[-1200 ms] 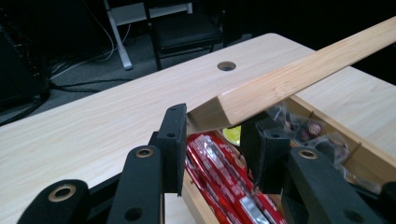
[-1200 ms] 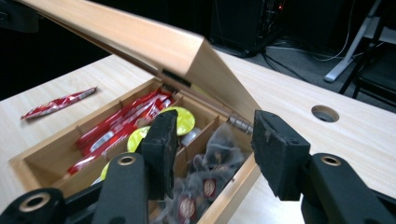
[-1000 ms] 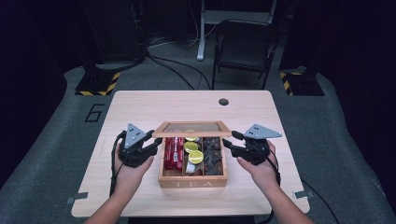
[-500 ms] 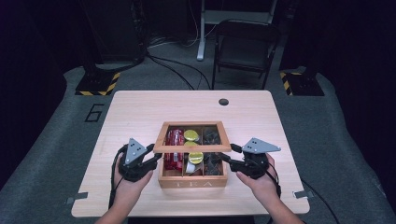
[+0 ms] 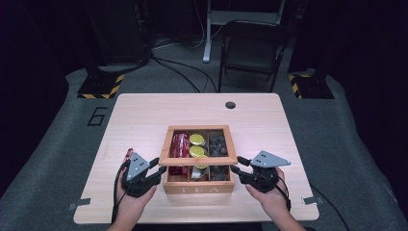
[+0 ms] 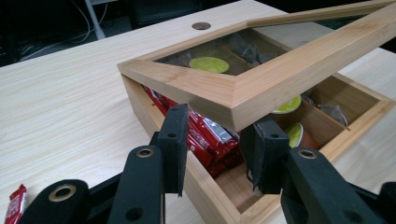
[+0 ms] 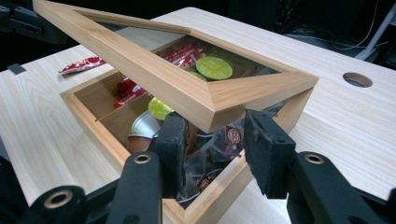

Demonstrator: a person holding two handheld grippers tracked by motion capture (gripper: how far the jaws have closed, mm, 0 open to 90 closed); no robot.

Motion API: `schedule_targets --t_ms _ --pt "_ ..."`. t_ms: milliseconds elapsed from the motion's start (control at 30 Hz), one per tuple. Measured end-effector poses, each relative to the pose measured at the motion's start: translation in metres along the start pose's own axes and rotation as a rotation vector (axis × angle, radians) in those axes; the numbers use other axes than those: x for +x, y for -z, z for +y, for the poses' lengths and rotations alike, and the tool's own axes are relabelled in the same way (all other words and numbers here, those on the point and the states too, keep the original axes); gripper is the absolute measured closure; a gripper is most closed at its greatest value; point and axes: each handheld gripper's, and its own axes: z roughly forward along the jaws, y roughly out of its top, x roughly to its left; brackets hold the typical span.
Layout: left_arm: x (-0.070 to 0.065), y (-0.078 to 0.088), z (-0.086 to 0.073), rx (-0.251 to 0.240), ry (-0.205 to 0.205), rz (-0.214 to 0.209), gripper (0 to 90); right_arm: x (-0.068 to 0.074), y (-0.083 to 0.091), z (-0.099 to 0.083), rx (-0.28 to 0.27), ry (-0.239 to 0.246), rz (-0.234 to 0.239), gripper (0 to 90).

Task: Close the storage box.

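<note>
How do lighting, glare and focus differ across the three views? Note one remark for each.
High view: table brightly lit, surroundings nearly black, picture soft. Left gripper view: wooden lid sharp, its glass pane reflecting light; the near black jaws slightly soft. Right gripper view: tea box evenly lit, the lid casting shade into the compartments, background dark.

Lid [image 6: 261, 88] far corner cut off at frame edge; red packet [image 6: 16, 210] cropped; lid contact with jaws unclear.

Pale wood tea box [image 5: 198, 187] — red packets [image 5: 179, 146], lime-lidded capsules [image 5: 197, 139].
</note>
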Motion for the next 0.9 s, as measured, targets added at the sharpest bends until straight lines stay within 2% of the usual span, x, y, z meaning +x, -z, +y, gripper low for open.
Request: schedule_targets --t_ms 133,267,367,500,533,633,700,733,900 --pt "-0.002 0.001 -0.006 0.019 -0.019 -0.004 62.5 0.001 0.0 -0.006 0.023 -0.003 0.011 60.4" --pt "-0.002 0.001 -0.011 0.015 -0.01 -0.011 62.4 0.002 0.001 -0.01 0.025 -0.001 0.024 60.6" --pt "-0.001 -0.001 -0.018 0.017 -0.01 -0.033 61.9 0.003 0.0 -0.016 0.031 -0.012 0.023 60.4" --pt "-0.002 -0.002 -0.025 0.016 -0.016 -0.025 60.9 0.004 -0.002 -0.021 0.049 -0.015 0.031 60.0" --pt "-0.003 -0.002 -0.026 0.023 -0.014 -0.026 60.9 0.003 -0.002 -0.022 0.057 -0.002 0.039 59.9" --pt "-0.003 -0.003 -0.03 0.046 -0.002 -0.041 61.0 0.003 -0.005 -0.026 0.072 -0.013 0.043 58.9" --pt "-0.003 -0.005 -0.032 0.042 0.002 -0.034 61.1 0.003 -0.006 -0.027 0.084 -0.013 0.048 58.7" --pt "-0.003 -0.005 -0.034 0.06 0.001 -0.047 61.1 0.003 -0.009 -0.029 0.099 -0.018 0.057 58.8" --pt "-0.003 -0.007 -0.038 0.067 0.012 -0.057 60.9 0.002 -0.013 -0.032 0.108 -0.017 0.08 59.0"
